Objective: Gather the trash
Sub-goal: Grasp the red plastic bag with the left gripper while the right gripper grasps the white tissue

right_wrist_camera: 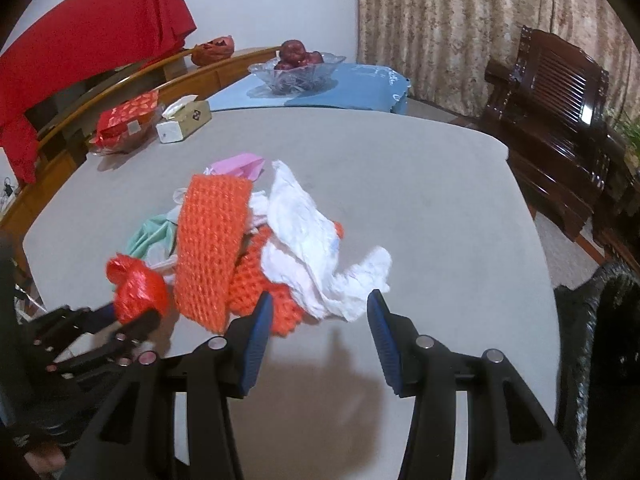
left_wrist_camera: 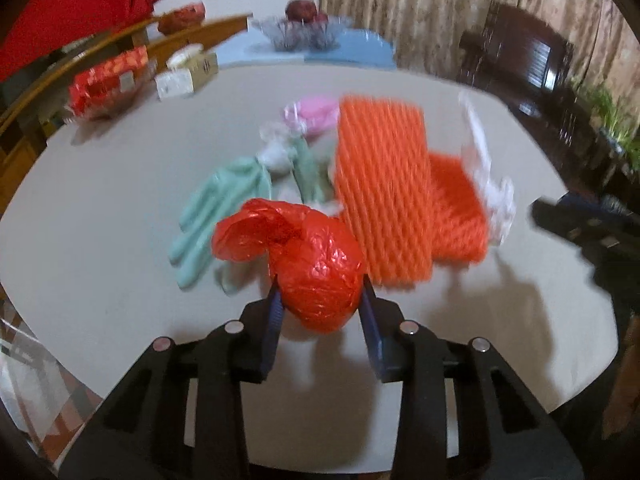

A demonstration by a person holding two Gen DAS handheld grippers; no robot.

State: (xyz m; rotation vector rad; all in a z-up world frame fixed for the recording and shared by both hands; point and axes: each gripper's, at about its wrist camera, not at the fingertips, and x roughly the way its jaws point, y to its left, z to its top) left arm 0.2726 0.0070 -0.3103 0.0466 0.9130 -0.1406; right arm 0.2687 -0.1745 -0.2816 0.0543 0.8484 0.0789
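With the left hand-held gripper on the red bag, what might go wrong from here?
1. The left hand-held gripper pinches only the crumpled red plastic bag's lower end; the thin film might slip out.
2. The bag touches the orange foam net, which might drag along when lifted.

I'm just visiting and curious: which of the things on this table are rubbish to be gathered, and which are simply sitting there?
Rubbish:
red plastic bag
orange foam netting
white crumpled paper
green gloves
pink wrapper

Simply there:
tissue box
red gift packet
fruit bowl
wooden chair
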